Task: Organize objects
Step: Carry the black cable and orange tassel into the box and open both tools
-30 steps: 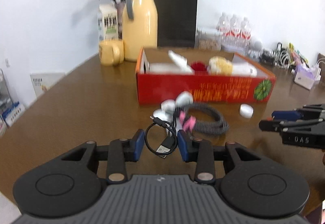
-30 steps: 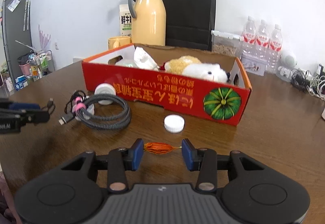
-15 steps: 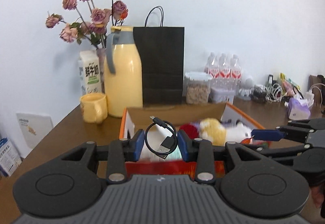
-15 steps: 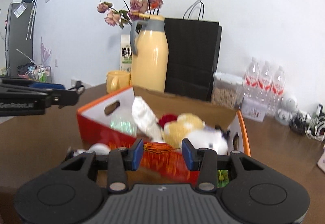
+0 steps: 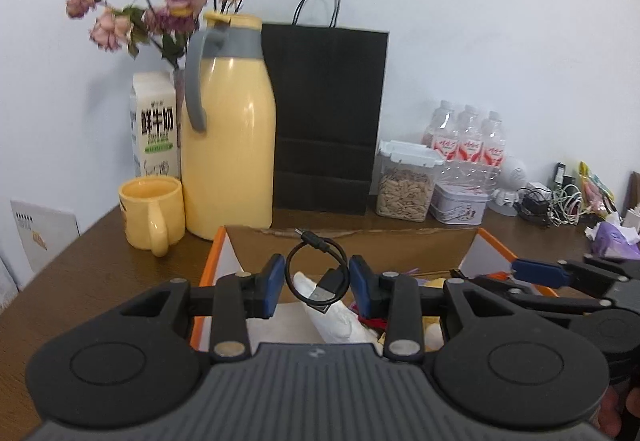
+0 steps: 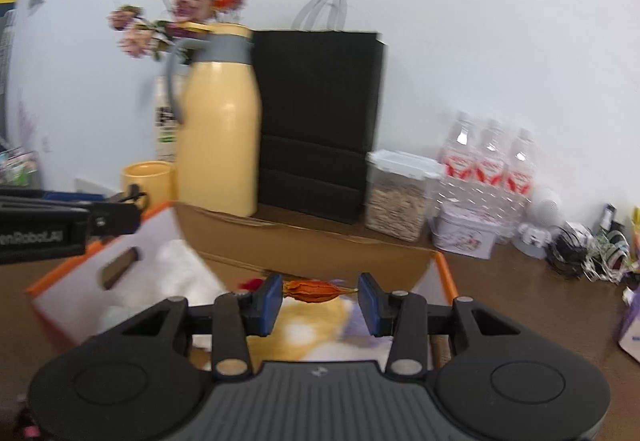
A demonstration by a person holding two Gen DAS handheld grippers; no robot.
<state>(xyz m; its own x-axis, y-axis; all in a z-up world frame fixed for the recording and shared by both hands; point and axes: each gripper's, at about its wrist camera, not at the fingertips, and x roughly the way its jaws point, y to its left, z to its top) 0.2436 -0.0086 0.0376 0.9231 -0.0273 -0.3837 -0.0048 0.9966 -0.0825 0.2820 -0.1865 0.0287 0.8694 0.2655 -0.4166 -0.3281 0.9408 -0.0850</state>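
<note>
A: What is seen on the desk (image 5: 100, 265)?

B: An orange-rimmed cardboard box (image 5: 472, 241) is set before a yellow jug (image 5: 228, 145) and a black paper bag (image 5: 326, 117); soft items are piled inside it.

A: How are the grippers held?

B: Over the box. The left gripper (image 5: 317, 283) is clamped on a coiled black cable (image 5: 316, 269). A small dried orange pod (image 6: 316, 291) is pinched by the right gripper (image 6: 319, 301).

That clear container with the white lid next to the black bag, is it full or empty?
Partly full. The clear container holds pale seeds or grain to about two thirds of its height, with clear space under its white lid, which looks clipped on.
</note>
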